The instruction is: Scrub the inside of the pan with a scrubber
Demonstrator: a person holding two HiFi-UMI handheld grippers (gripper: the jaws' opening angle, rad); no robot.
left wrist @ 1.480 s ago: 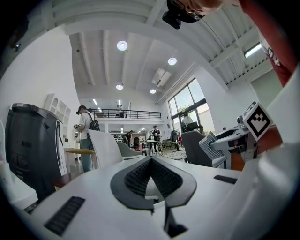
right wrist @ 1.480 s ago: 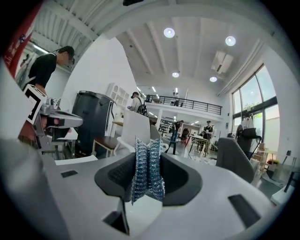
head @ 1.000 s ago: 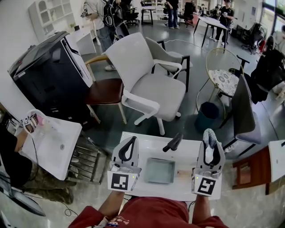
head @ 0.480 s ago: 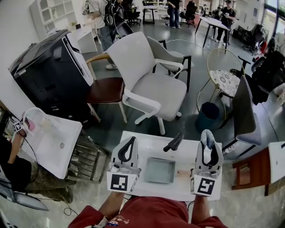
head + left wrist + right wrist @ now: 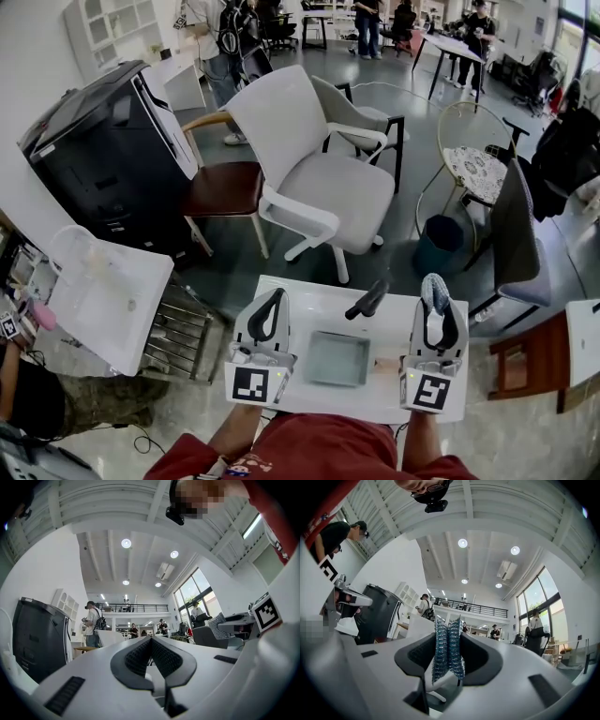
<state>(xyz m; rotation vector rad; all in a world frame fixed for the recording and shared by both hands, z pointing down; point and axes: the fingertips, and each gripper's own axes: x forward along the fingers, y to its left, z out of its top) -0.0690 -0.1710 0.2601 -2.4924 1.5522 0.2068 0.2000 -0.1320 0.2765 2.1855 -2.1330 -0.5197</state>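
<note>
The pan (image 5: 336, 360) was seen lying flat, open side up, in the middle of the white surface (image 5: 302, 309), close to the near edge. Its black handle (image 5: 367, 300) was pointed toward the far edge and a bit to the right, so the long line of the pan ran that way. The pan was judged to be hard and stiff, and maybe slippy on the smooth top. The handle was thought the best place to hold it. The left claw (image 5: 277, 293) was shut with nothing in it, by the left edge. The right claw (image 5: 434, 284) was closed on the scrubber (image 5: 448, 649), a soft, light, scratchy blue pad, held by the right edge, apart from the pan.
</note>
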